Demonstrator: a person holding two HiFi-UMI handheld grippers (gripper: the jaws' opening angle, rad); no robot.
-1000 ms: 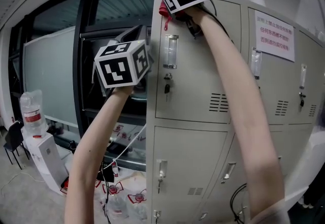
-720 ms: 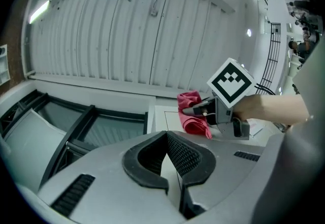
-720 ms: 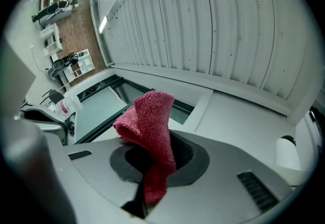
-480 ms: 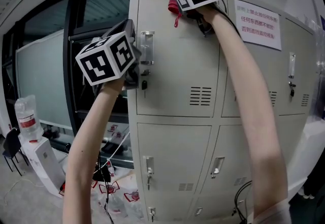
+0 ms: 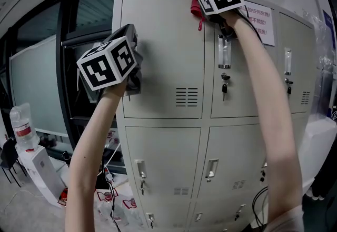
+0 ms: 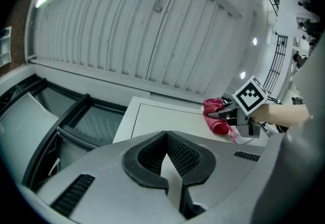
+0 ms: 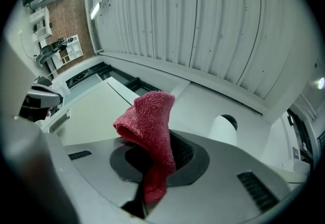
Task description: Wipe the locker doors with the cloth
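Left gripper (image 6: 170, 162): jaws closed together, nothing between them. It is raised at the left edge of the upper left locker door (image 5: 163, 52).

Right gripper (image 5: 213, 4): jaws clamped on the red cloth (image 7: 151, 119). It is held high at the top of the lockers, close to the seam between two upper doors, and a strand of the cloth hangs down the door face.

A paper notice (image 5: 261, 15) is fixed to the neighbouring door. Beyond, at lower left, a water bottle (image 5: 21, 127) stands on a dispenser.

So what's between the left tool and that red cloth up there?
Just bare locker door. The left gripper view shows nothing on it between the left tool and the red cloth.
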